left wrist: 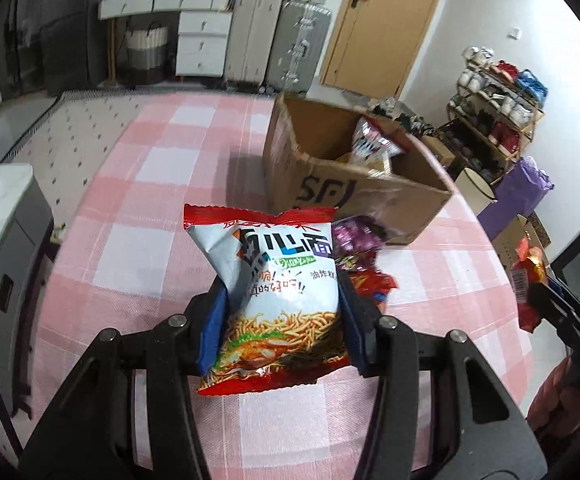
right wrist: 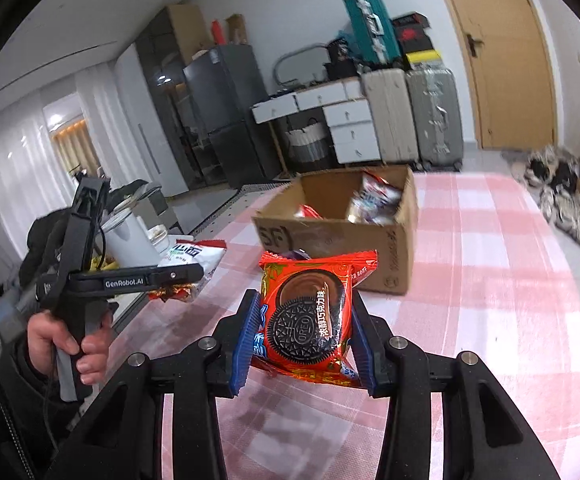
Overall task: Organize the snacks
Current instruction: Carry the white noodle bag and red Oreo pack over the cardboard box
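"OREO" is printed on the red cookie packet; "GenRobot.AI" is read on the left gripper; "SF" is marked on the cardboard box; Chinese characters are carried by the noodle snack bag

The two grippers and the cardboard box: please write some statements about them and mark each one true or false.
1. The left gripper is shut on a noodle snack bag. True.
2. The right gripper holds nothing. False: it is shut on an Oreo packet.
3. The cardboard box is closed with tape. False: it is open, with snacks inside.
4. The tablecloth is pink and white checked. True.
5. Loose snacks lie beside the box. True.
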Motion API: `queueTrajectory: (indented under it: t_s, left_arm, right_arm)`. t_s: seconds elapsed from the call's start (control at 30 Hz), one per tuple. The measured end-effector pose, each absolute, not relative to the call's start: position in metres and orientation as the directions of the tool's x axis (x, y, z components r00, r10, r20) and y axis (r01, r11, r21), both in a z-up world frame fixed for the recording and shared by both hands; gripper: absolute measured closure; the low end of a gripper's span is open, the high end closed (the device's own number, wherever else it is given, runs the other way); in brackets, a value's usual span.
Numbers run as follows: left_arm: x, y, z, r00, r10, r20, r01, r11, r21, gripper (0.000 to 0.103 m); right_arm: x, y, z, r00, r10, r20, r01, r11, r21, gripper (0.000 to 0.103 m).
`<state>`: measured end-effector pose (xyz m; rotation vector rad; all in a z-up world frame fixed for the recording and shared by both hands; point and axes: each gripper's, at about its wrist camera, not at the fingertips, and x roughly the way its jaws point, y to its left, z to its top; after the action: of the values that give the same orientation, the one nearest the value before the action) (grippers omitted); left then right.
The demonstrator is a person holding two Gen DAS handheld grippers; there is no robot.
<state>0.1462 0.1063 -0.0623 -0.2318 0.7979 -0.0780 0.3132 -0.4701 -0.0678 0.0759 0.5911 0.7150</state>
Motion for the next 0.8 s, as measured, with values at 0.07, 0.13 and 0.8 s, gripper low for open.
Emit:
queueTrajectory:
  t_s: [0.07, 0.13, 0.8]
  left_arm:
    - [0.138, 0.106, -0.049, 0.715, -0.155, -0.682, -0.002, 0.975, -0.224, 0.056]
    - [0.13, 0.106, -0.035, 0.733, -0.16, -0.661, 0.014, 0.975, -0.221, 0.056]
    - [0.11, 0.1, 0.072, 0.818, -0.22, -0.531, 0.104, 0.965, -0.239, 0.056]
  right_arm:
    - [0.306, -0.467, -0.059, 0.602, 0.647, -0.468, -0.615, 0.749, 0.246, 0.06]
    - [0.302, -0.466, -0.05, 0.601, 0.658, -0.454, -0.627, 0.74, 0.243, 0.06]
    - [0.315, -0.457, 0.035, 0.593, 0.719, -0.363, -0.683, 0.688, 0.247, 0.06]
